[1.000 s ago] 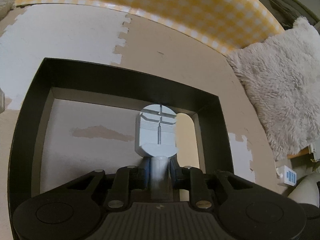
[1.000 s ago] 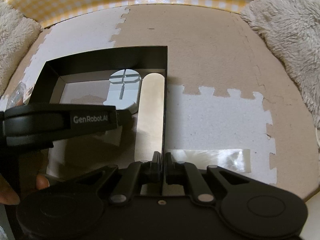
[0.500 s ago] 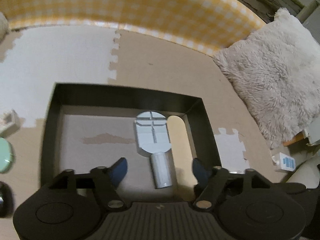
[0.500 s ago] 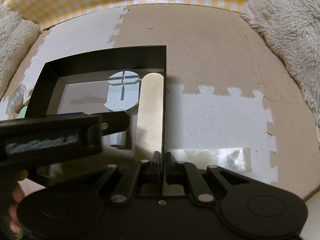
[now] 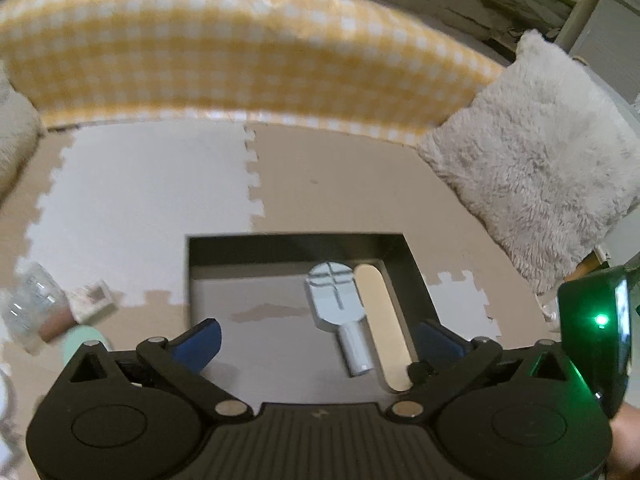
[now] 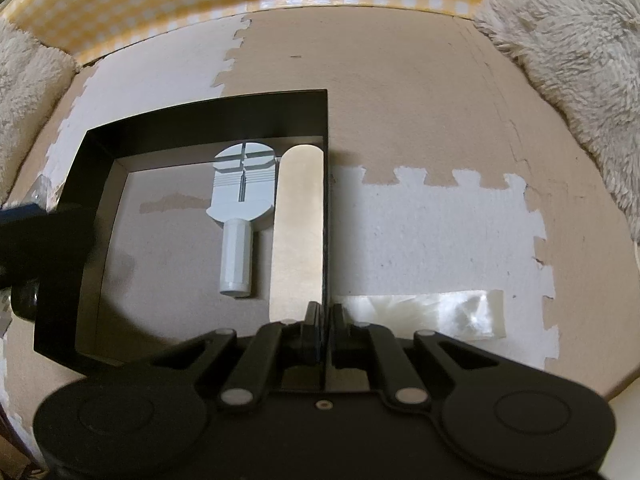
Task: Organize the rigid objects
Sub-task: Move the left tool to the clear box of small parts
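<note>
Lying flat inside the black box (image 6: 60, 264): a pale blue tool (image 6: 242, 208) with a round head and a short round handle, handle end toward the camera. Just beside it, on its right: a long flat tan stick (image 6: 298, 232), lined up along the box's right wall. Resting on floor mats (image 6: 400, 100) of tan and white, joined like puzzle pieces. Hanging above the box: the left gripper (image 5: 318, 338), jaws just swung wide apart, blue pads (image 5: 198, 342) showing, nothing between them, no touch on the tool. Down at the near end of the box's right wall: the right gripper (image 6: 325, 330), squeezed tight on that thin wall, one finger inside the box and one outside. Close to it on the white mat: a shiny clear strip (image 6: 424, 314). Off to the left of the box in the left view: blurry small things, too fuzzy to name. Behind the mats: yellow checked cloth (image 5: 240, 60) and a fluffy white cushion (image 5: 540, 160).
</note>
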Action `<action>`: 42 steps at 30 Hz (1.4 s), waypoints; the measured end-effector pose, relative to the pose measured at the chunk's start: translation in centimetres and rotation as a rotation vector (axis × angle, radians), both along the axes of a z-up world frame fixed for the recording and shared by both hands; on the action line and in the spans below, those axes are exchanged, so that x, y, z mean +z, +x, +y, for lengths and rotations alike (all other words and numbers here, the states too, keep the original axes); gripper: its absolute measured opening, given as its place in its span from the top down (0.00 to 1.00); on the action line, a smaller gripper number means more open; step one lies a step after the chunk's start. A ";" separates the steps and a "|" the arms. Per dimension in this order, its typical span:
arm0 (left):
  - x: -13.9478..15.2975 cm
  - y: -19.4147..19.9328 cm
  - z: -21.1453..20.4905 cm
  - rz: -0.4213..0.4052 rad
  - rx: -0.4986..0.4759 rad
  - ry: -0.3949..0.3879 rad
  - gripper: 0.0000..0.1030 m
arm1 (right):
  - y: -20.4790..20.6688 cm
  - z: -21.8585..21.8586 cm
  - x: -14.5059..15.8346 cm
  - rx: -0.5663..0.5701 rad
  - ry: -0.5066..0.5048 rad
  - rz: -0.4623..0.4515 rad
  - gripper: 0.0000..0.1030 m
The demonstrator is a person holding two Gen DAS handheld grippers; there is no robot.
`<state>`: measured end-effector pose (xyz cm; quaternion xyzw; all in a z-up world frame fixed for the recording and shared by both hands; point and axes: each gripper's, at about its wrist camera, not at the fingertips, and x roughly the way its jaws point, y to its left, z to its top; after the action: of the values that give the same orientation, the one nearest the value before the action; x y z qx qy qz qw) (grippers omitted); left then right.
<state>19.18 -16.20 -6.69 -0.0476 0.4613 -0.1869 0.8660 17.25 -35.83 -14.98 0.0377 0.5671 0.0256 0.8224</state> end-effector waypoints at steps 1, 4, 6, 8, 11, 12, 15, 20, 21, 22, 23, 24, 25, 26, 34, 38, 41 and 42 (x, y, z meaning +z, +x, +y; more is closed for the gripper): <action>0.4 -0.2 0.6 -0.012 -0.005 0.000 0.00 | 0.0 0.0 0.0 0.001 -0.002 0.000 0.95; 1.3 -0.4 2.4 -0.040 -0.003 0.008 0.00 | 0.0 0.1 0.0 0.003 -0.005 -0.001 0.95; 1.9 -0.5 3.8 -0.058 0.000 0.019 0.00 | 0.0 0.1 0.0 0.006 -0.008 -0.001 0.95; 2.4 -0.5 5.1 -0.082 0.006 0.032 0.00 | 0.0 0.2 0.0 0.008 -0.011 -0.002 0.95; 2.9 -0.4 7.2 -0.112 0.020 0.049 0.00 | 0.0 0.2 0.0 0.011 -0.014 -0.003 0.94; 3.1 -0.3 8.0 -0.123 0.027 0.056 0.00 | 0.0 0.2 0.0 0.011 -0.014 -0.003 0.94; 3.2 -0.1 10.0 -0.147 0.053 0.074 0.00 | 0.0 0.2 0.0 0.013 -0.017 -0.003 0.94; 2.6 0.5 13.1 -0.169 0.121 0.098 0.00 | 0.0 0.3 0.1 0.016 -0.020 -0.003 0.94; 2.4 0.6 13.7 -0.177 0.135 0.102 0.00 | 0.0 0.3 0.1 0.015 -0.021 -0.003 0.94; 2.2 0.8 14.1 -0.184 0.146 0.105 0.00 | 0.0 0.3 0.1 0.017 -0.022 -0.003 0.94; 2.0 0.9 14.6 -0.187 0.153 0.107 0.00 | 0.0 0.4 0.1 0.019 -0.024 -0.004 0.94; 1.8 1.0 15.1 -0.188 0.162 0.108 0.00 | 0.0 0.4 0.1 0.021 -0.027 -0.004 0.94; 1.6 1.2 15.7 -0.187 0.174 0.104 0.00 | 0.0 0.4 0.1 0.024 -0.030 -0.005 0.94; 1.4 1.3 16.1 -0.185 0.185 0.100 0.00 | 0.0 0.4 0.1 0.025 -0.031 -0.005 0.94; -0.3 2.7 18.8 -0.158 0.295 0.106 0.00 | 0.0 0.5 0.1 0.025 -0.034 -0.005 0.94; -1.9 3.7 19.8 -0.089 0.391 0.059 0.00 | 0.0 0.7 0.1 0.031 -0.042 -0.005 0.93; -3.5 4.6 20.8 0.001 0.499 -0.011 0.00 | 0.0 0.7 0.1 0.034 -0.042 -0.008 0.93; -4.0 4.8 21.1 0.029 0.529 -0.040 0.00 | 0.0 0.7 0.1 0.036 -0.045 -0.007 0.93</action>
<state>24.02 4.92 -10.67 -0.1863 0.4416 0.0377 0.8769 17.27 -35.10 -14.90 0.0089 0.5650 0.0281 0.8245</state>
